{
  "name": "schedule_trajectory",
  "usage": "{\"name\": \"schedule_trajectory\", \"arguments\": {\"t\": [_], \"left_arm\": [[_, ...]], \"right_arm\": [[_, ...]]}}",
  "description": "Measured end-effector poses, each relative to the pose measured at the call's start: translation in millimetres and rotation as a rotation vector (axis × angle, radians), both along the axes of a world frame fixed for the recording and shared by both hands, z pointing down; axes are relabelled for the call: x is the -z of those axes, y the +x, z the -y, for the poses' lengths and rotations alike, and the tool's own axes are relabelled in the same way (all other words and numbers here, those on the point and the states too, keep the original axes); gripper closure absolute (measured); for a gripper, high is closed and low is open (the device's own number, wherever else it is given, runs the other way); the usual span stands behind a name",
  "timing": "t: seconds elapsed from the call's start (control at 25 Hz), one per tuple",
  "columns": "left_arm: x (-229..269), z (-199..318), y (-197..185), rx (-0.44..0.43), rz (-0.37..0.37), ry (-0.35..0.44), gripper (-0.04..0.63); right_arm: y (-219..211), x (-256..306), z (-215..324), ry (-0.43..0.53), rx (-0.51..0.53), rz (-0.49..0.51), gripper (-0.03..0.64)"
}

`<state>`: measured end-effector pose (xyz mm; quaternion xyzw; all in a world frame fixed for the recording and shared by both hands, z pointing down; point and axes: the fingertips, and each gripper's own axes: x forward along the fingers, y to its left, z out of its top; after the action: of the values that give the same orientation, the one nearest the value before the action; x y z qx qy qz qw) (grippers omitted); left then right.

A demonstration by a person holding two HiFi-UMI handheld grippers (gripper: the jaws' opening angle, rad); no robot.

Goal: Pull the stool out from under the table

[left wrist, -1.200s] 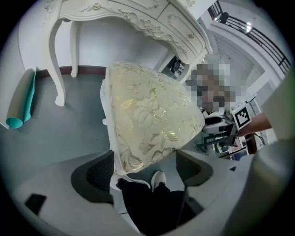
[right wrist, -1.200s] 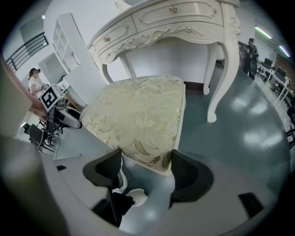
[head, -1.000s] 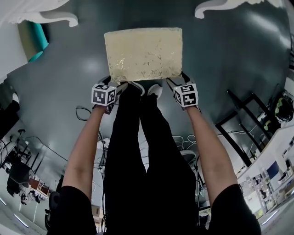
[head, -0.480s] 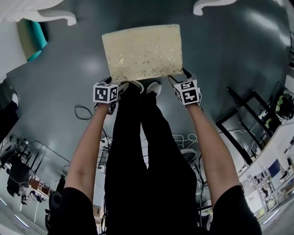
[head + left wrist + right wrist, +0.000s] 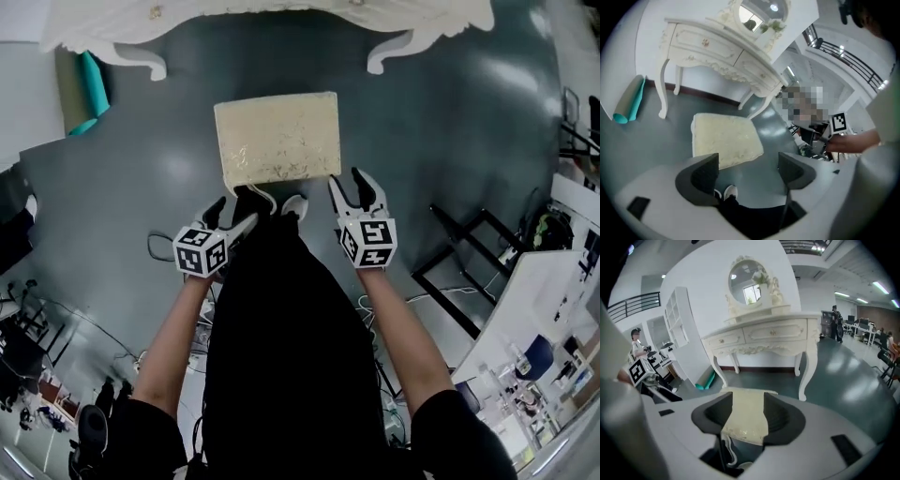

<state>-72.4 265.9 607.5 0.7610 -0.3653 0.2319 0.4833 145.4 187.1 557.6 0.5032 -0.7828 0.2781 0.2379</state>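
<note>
The stool (image 5: pixel 277 139) has a cream patterned cushion and stands on the dark floor in front of the white carved table (image 5: pixel 262 14), clear of its legs. My left gripper (image 5: pixel 225 214) hangs open just short of the stool's near left corner, touching nothing. In the left gripper view the stool (image 5: pixel 724 138) lies ahead of the empty left gripper (image 5: pixel 752 171). My right gripper (image 5: pixel 352 183) is by the near right corner; its jaws are closing. In the right gripper view the stool (image 5: pixel 746 427) shows through the gap of the right gripper (image 5: pixel 749 414), beyond the pads and untouched.
A teal roll (image 5: pixel 89 89) leans by the table's left leg. A black metal frame (image 5: pixel 469 253) stands to the right and cables (image 5: pixel 159 246) lie on the floor at left. The person's shoes (image 5: pixel 293 204) are just behind the stool. An oval mirror (image 5: pixel 750 280) tops the table.
Both grippers have drawn back from the stool's near corners toward the person. The view has pulled away, so the stool looks smaller and more of the table shows. The right jaws have narrowed.
</note>
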Motion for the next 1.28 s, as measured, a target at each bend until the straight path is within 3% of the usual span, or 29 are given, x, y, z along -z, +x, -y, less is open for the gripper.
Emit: {"name": "schedule_trajectory", "arguments": {"t": [0.28,0.4,0.52,0.64,0.68,0.76,0.84,0.96,1.08,1.28], "left_arm": [[152,16,35,0.08,-0.109,0.221,0.186],[217,26,53,0.072,-0.165,0.316,0.187],[279,33,69,0.046,-0.156,0.436,0.187],[338,38,80,0.026,-0.145,0.578,0.197],[358,42,79,0.035,-0.151,0.627,0.234],[393,53,76,0.076,-0.182,0.71,0.379],[420,60,75,0.114,-0.206,0.757,0.411],[453,64,68,0.168,-0.194,0.837,0.58],[484,76,67,0.203,-0.223,0.89,0.58],[518,83,77,0.19,-0.133,0.968,0.581]], "right_arm": [[-15,145,-4,0.185,0.024,0.066,0.401],[-19,213,-9,0.292,0.071,0.076,0.42],[-18,275,-8,0.365,0.066,0.115,0.436],[-11,334,-3,0.463,0.045,0.105,0.559],[-10,354,2,0.497,0.037,0.106,0.56],[-8,388,10,0.543,0.026,0.126,0.565],[-11,415,12,0.565,0.034,0.156,0.57],[-21,445,7,0.617,0.063,0.19,0.574],[-31,466,9,0.677,0.075,0.191,0.576],[-55,479,2,0.72,0.13,0.169,0.595]]}}
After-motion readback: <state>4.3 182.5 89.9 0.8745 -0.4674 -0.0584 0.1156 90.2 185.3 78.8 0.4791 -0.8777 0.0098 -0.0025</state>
